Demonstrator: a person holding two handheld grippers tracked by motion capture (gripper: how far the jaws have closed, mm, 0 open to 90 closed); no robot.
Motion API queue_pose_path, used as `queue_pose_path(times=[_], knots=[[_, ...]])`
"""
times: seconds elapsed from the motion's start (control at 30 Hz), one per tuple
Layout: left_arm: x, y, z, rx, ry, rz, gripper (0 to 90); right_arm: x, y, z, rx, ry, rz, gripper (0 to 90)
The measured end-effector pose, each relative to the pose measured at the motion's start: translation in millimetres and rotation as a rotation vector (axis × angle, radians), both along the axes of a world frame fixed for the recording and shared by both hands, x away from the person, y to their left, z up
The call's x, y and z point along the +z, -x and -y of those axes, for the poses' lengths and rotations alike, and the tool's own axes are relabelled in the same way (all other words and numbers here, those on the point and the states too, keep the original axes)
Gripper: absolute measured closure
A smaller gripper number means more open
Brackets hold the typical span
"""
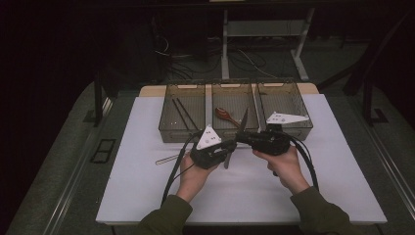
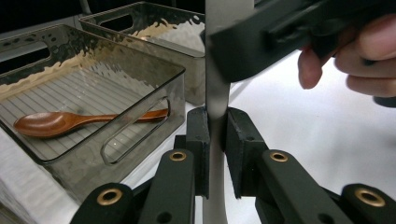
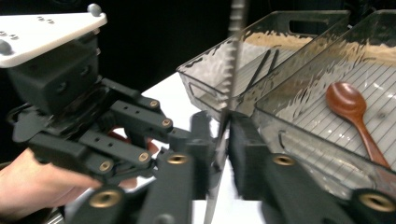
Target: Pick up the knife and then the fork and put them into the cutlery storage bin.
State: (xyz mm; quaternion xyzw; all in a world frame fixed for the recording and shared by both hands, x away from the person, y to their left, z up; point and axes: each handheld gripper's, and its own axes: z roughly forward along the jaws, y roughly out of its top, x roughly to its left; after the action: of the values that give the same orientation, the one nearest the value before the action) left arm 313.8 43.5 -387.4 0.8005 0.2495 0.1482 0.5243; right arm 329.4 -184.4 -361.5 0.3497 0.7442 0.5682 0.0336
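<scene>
Holding a thin silver metal knife point(image 1: 235, 141) upright between both grippers, just in front of the middle clear plastic bin point(image 1: 233, 128): left gripper point(image 2: 216, 135) and right gripper point(image 3: 223, 140) fingers both clamped on it. Handover underway; binning not yet done.

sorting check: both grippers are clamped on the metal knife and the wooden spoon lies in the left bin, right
Not quite. The wooden spoon lies in the middle bin, not the left one, as the high view shows. Both the left gripper and the right gripper are clamped on the metal knife.

Steel table knife point(image 2: 216, 84) upright, blade up, before the bins.
</scene>
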Motion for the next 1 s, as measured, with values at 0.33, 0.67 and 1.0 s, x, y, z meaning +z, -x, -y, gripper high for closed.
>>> queue_pose_path(times=[0.33, 0.67, 1.0], knots=[[-2.9, 1.1, -4.6, -0.014, 0.03, -0.001, 72.1, 2.0, 3.0, 2.9, -0.018, 0.026, 0.041, 88.9], [-7.7, 8.5, -43.3, -0.056, -0.005, 0.001, 48.3, 22.0, 0.7, 55.0, -0.125, 0.103, 0.055, 88.9], [-15.4, 16.3, -78.0, -0.055, -0.002, -0.04, 39.4, 56.6, -14.2, 105.9, -0.256, 0.148, 0.086, 88.9]])
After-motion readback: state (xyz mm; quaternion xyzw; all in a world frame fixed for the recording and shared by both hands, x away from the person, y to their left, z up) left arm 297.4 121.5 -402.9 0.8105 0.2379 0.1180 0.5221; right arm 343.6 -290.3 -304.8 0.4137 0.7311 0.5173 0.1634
